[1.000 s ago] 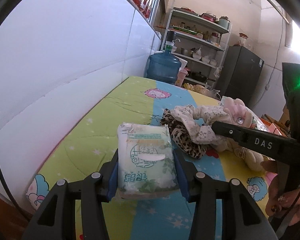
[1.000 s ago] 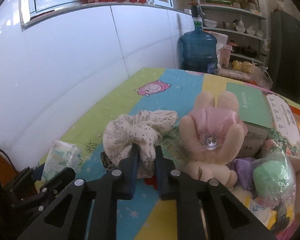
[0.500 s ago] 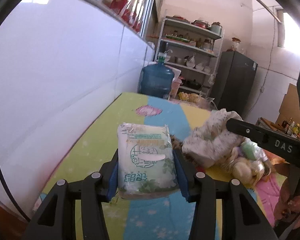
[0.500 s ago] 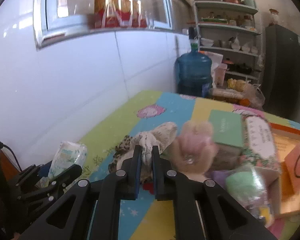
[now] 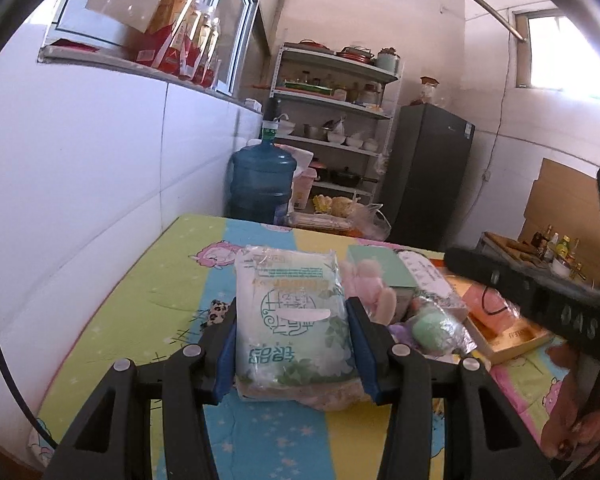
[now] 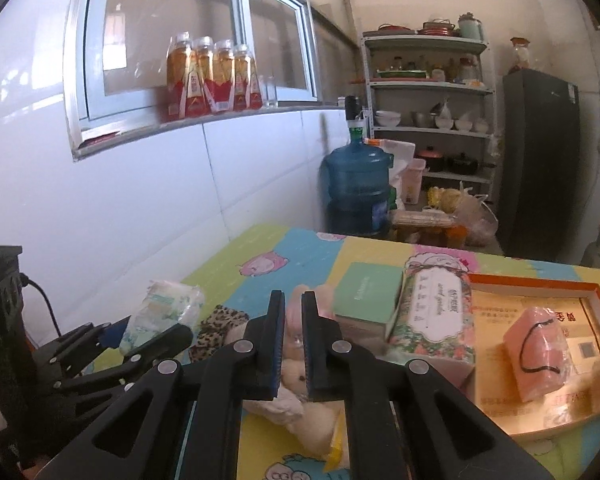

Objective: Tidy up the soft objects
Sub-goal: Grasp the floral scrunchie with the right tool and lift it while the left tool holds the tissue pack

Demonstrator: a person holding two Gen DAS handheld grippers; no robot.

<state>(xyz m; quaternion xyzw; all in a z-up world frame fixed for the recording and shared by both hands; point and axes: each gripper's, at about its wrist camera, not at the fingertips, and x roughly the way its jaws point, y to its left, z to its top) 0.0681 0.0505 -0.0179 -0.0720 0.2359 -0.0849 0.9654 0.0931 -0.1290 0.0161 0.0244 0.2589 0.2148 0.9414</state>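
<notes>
The left gripper (image 5: 292,344) has its fingers (image 5: 364,344) pinching a soft plastic pack (image 5: 294,320), a pillowy white-and-green pouch with crinkled film and printed lettering, held above the surface (image 5: 148,296), which is covered by a cartoon-patterned cloth in yellow, green and blue panels. Just left of those fingers a bit of leopard-print scrunchie (image 5: 216,310) peeks out on the cloth. Beyond and right of the pack lie a fuzzy pink plush bunny (image 5: 368,292), a round green ball wrapped in glossy film (image 5: 434,322) and a flat mint-green box (image 5: 380,266).

The right gripper (image 6: 294,344) has its fingers (image 6: 314,344) drawn close together with only a narrow slot between them. I cannot tell whether they nip anything. Through the slot and below it shows the bunny's pale, nubbly fur. To the right of these fingers stands a floral tissue box (image 6: 432,316), and further right a shallow orange-rimmed tray (image 6: 540,284) carrying a pink squarish pouch (image 6: 538,352) wrapped in clear film with a thin black cord. A blue water jug (image 6: 358,184) stands beyond the far edge.
</notes>
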